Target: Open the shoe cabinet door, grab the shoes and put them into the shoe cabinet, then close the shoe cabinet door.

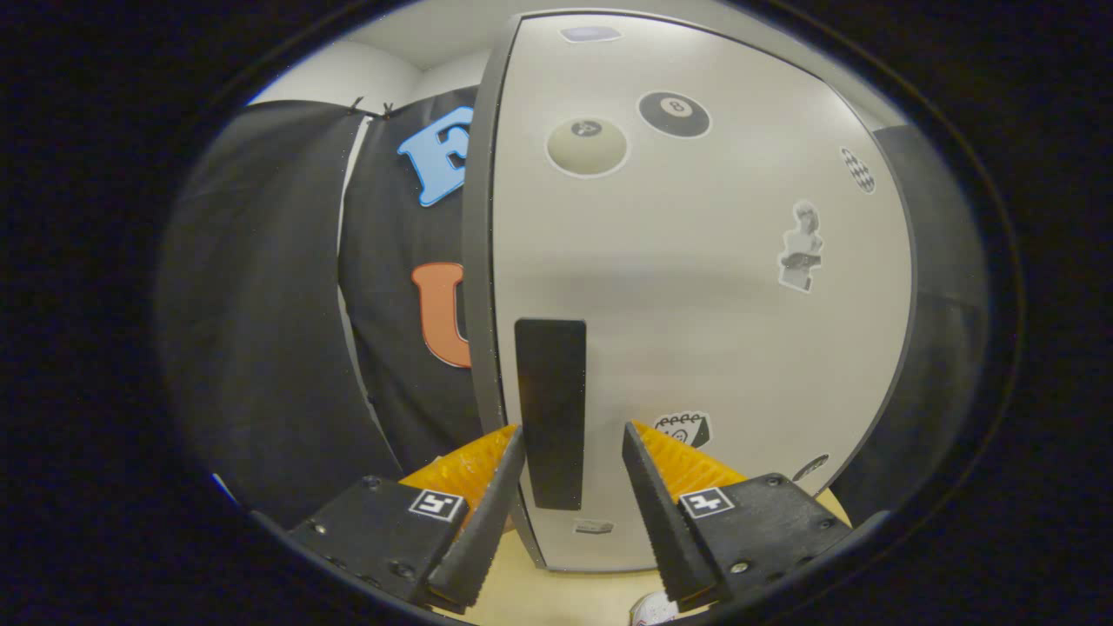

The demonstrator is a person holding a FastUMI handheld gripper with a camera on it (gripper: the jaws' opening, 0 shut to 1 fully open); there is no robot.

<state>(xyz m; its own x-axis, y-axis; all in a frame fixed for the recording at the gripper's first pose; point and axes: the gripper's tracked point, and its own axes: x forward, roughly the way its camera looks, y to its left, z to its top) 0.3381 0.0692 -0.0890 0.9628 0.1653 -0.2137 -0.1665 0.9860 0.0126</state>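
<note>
The shoe cabinet door is a pale panel with a dark grey edge and several stickers on it, standing close in front of me. Its black upright handle sits near the door's left edge. My gripper is open, with the lower part of the handle between the two fingers. The left fingertip lies at the handle's left side. A gap remains between the handle and the right finger. Below the right finger a small white and red bit, perhaps a shoe, peeks out on the light floor.
Black cloth wall hangs to the left of the cabinet and behind it. A dark surface borders the door's right side. The light wooden floor runs under the door's lower edge.
</note>
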